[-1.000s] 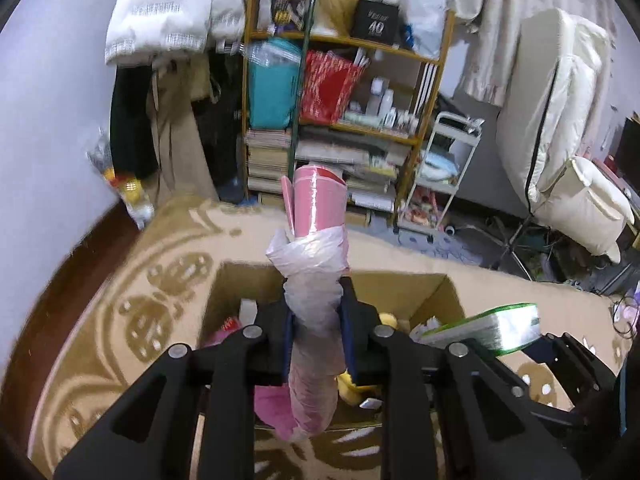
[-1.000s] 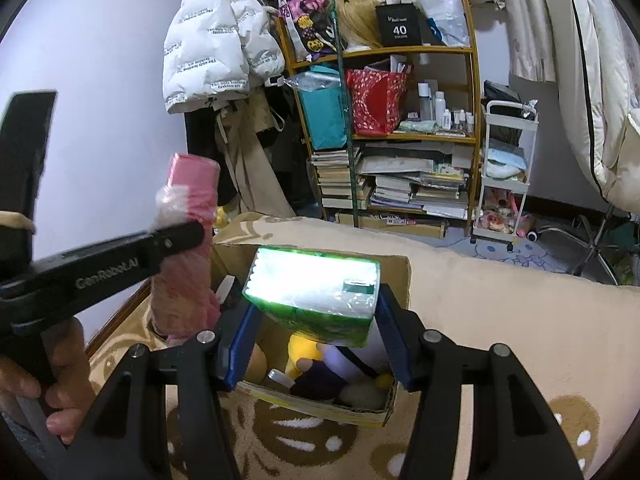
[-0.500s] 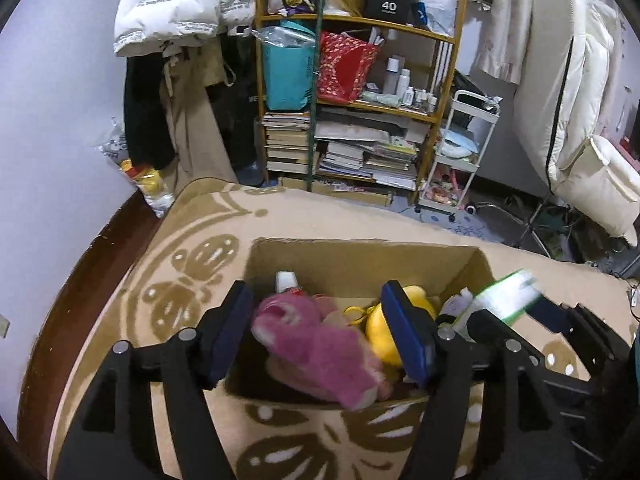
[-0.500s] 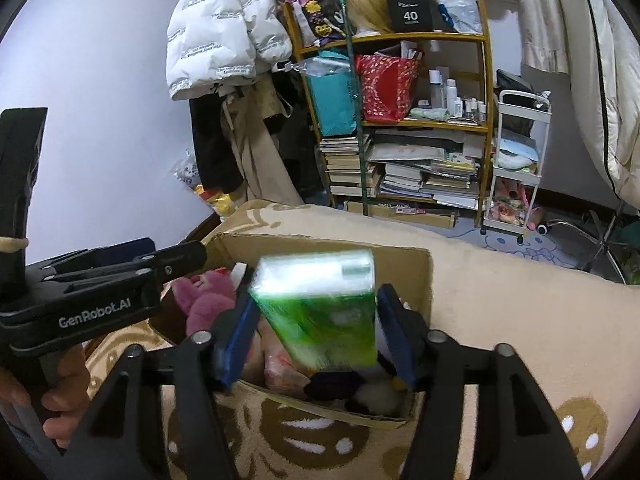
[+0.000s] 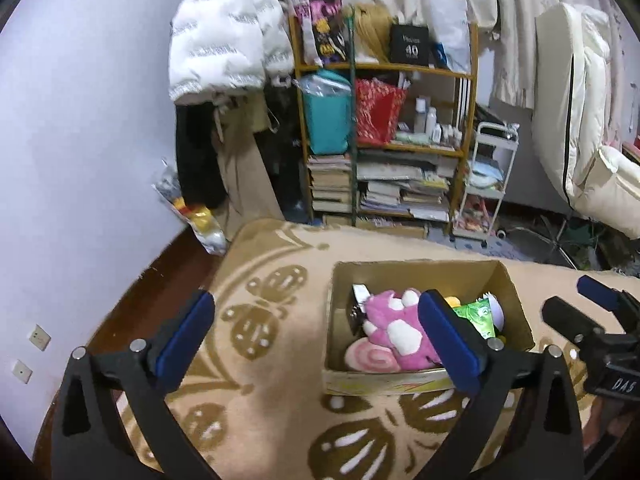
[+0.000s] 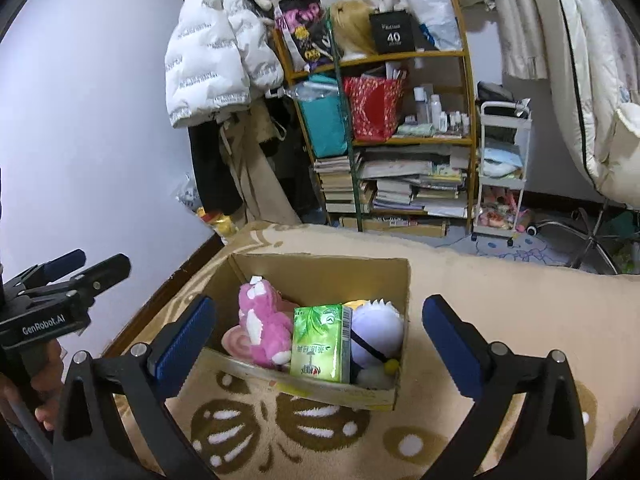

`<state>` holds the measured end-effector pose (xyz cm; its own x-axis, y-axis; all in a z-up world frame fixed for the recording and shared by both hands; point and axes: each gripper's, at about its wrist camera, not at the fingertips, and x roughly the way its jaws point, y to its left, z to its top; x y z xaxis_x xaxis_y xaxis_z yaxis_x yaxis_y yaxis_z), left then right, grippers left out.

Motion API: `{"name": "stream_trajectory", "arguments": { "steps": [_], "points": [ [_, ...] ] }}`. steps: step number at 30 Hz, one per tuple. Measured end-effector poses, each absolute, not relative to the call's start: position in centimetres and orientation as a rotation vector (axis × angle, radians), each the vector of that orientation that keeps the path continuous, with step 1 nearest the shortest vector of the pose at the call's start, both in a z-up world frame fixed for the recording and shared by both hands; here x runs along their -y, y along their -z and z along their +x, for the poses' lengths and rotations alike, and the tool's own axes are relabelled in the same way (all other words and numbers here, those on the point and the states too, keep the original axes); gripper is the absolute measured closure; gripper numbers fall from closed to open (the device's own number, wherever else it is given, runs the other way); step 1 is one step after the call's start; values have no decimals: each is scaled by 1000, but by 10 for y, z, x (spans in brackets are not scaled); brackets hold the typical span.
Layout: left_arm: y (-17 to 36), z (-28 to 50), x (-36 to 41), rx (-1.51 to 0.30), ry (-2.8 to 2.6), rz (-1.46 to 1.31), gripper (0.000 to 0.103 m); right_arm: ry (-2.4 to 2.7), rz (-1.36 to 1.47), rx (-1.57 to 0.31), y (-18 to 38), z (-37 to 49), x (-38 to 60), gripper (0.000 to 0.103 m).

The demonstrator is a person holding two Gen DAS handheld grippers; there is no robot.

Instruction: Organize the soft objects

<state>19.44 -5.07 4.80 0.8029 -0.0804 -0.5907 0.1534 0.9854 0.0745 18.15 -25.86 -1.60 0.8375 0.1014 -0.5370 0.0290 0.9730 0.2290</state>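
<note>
beige blanket [image 6: 500,304]; cardboard box [image 6: 320,276] hides plush toys' [image 6: 264,332] lower halves.

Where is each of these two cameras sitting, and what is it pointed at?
Left wrist: on the left gripper, looking past its open fingers at the cardboard box; the right gripper shows.
Right wrist: on the right gripper, open, above the box; the left gripper and a hand show.
Shared: box, pink plush, green pack, bookshelf.

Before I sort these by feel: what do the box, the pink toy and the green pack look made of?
Box: corrugated cardboard, matte brown, with raw cut edges.
Pink toy: plush fabric, fuzzy pile with white patches.
Green pack: likely glossy plastic film over something soft, perhaps tissues; the wrap reflects light.
</note>
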Motion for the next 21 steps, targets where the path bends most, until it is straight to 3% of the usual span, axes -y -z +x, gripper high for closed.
{"name": "stream_trajectory", "arguments": {
  "steps": [21],
  "points": [
    [-91,55,5,-355,25,111,1,-27,100,-376,-53,52,222,0]
  ]
}}
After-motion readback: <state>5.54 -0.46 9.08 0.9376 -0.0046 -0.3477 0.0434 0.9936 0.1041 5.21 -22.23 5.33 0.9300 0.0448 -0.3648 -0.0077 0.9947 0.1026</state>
